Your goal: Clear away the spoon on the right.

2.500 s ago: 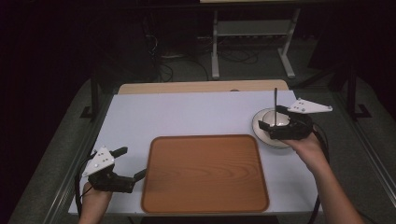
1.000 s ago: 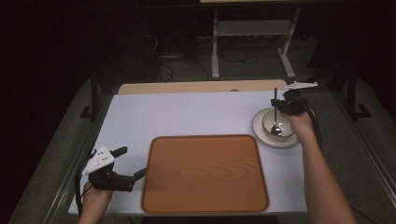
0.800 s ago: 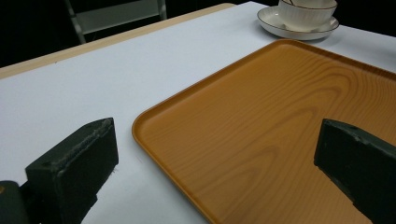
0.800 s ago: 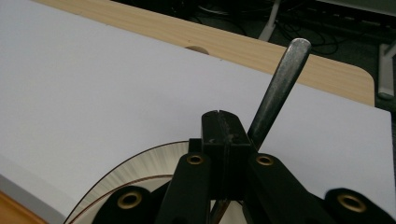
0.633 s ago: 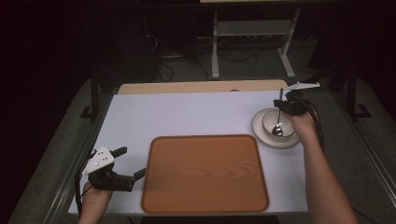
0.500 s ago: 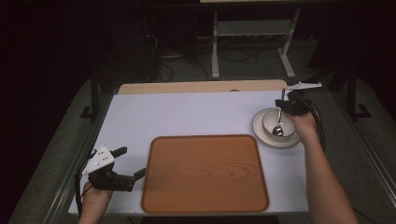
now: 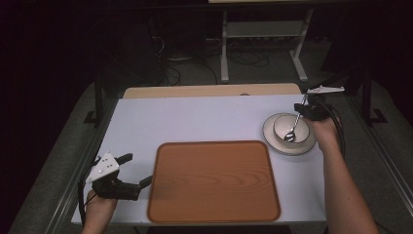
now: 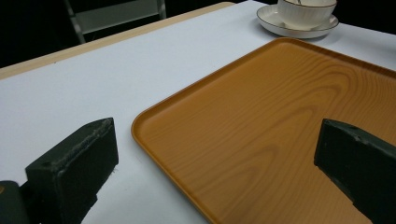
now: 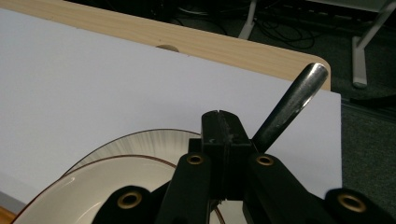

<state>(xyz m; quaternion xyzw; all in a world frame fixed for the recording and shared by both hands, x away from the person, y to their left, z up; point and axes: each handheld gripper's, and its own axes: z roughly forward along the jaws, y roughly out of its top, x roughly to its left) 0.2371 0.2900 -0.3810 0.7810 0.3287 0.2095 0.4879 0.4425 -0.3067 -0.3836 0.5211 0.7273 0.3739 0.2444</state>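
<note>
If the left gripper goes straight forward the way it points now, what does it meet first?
Probably the rim of the flat brown wood-grain tray, which lies between and ahead of the open jaws of the left gripper. Its height above the white table is unclear.

A white table [image 7: 204, 119] bears a wooden tray [image 7: 214, 180] and a saucer [image 7: 273, 140].

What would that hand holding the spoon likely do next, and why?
Probably lift the spoon clear of the bowl. The right gripper is shut on its handle, its tip sits in the bowl on the saucer, and the tray lies bare.
</note>
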